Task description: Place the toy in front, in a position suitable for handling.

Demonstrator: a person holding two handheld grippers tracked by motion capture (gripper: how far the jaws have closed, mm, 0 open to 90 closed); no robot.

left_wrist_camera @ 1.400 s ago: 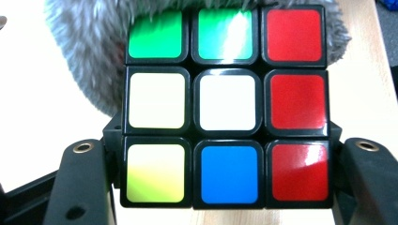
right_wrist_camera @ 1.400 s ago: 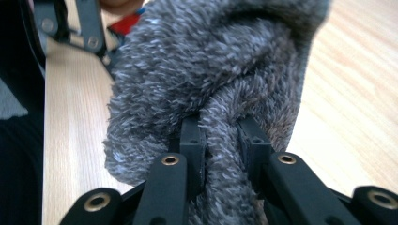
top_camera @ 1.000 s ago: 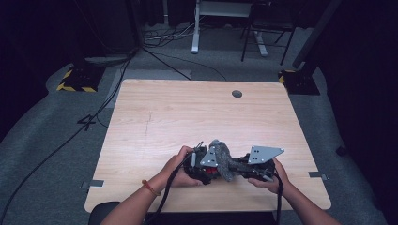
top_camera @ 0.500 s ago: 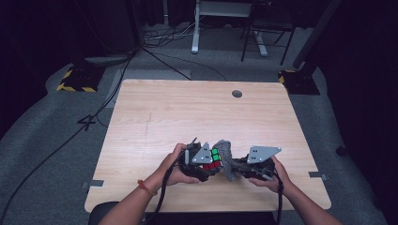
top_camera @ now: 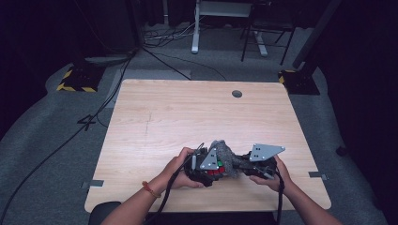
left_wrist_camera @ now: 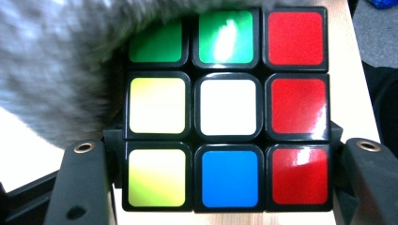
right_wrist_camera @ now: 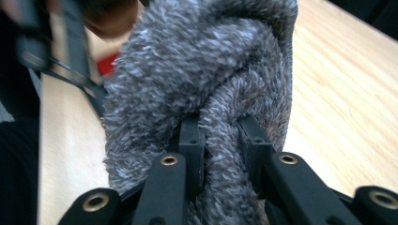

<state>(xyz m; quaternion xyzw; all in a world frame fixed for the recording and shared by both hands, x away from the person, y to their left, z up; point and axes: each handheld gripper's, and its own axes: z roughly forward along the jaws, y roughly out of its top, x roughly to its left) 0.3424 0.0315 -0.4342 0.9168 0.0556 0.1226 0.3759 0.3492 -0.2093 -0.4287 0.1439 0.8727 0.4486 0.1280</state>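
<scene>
- Left gripper: jaws pinch the puzzle cube by its sides; keep that clamp square so the glossy plastic cannot slip.
- Right gripper: jaws pinch a fold of fluffy grey cloth; wipe with light strokes, probably over the cube's top.
- Both sit near the tabletop's front edge.
</scene>
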